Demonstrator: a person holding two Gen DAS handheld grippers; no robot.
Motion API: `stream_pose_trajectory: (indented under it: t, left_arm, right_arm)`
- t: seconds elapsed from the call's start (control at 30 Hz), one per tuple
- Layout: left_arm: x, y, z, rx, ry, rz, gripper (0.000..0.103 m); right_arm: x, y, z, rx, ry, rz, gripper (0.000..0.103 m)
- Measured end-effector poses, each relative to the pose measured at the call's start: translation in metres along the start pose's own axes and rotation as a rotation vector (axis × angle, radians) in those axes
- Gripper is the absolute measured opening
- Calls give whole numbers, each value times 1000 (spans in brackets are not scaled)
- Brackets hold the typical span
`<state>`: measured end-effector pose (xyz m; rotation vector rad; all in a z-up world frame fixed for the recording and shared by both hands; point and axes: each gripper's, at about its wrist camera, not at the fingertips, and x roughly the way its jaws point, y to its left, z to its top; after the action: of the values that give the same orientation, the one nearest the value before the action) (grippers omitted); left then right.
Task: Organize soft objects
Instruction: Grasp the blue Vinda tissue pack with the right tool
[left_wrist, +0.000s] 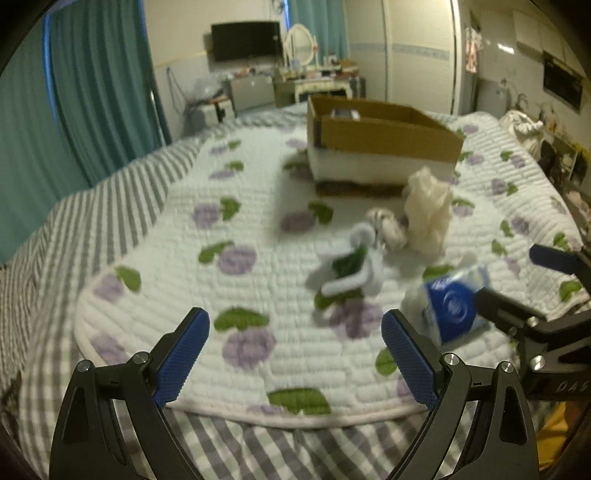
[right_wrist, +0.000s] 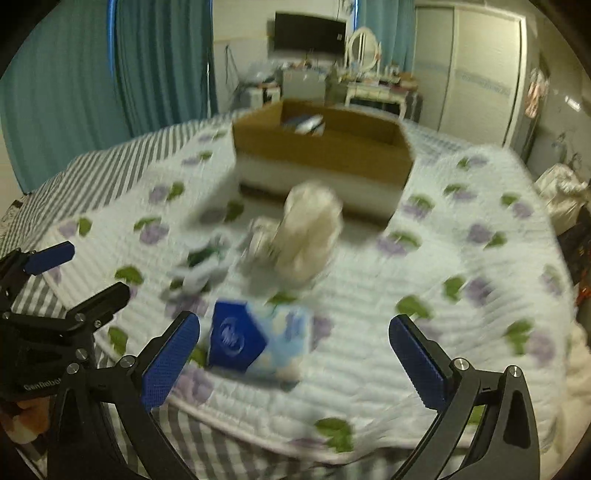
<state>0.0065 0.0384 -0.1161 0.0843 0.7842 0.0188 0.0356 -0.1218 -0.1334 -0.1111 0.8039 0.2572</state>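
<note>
Left wrist view: left gripper (left_wrist: 295, 354) spread wide, nothing between the pads, above the flowered quilt (left_wrist: 166, 240). Cardboard box (left_wrist: 384, 142) at the far end of the quilt. In front of the box, on the near side: cream fluffy bundle (left_wrist: 428, 214), small grey-white roll (left_wrist: 388, 227) touching it, white-and-green cloth piece (left_wrist: 351, 269) nearer still. Blue tissue pack (left_wrist: 452, 304) nearest, just beside the right gripper (left_wrist: 517, 277), also spread.

Right wrist view: right gripper (right_wrist: 295, 354) wide apart, empty; tissue pack (right_wrist: 255, 341) between the fingers but untouched, well short of the box (right_wrist: 321, 155). Probably light, squashy, slick wrapper; best pinched across the narrow sides, mid-length. Bundle (right_wrist: 310, 232) likely compressible; grab deep.
</note>
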Motion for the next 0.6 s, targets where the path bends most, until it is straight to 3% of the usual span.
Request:
stream_pose_trajectory:
  t: [0.27, 0.4, 0.5, 0.6]
  left_arm:
    - [11, 9, -5, -35, 31, -2, 94]
    - [10, 7, -5, -32, 37, -12, 94]
    - [9, 3, -4, -18, 37, -10, 94]
    - [11, 0, -2, -12, 45, -8, 94]
  right_arm:
    - [30, 15, -18, -38, 69, 38, 102]
    - [35, 23, -20, -78, 103, 62, 95]
    - [41, 28, -22, -96, 121, 43, 77]
    - [39, 21, -22, -77, 121, 65, 75]
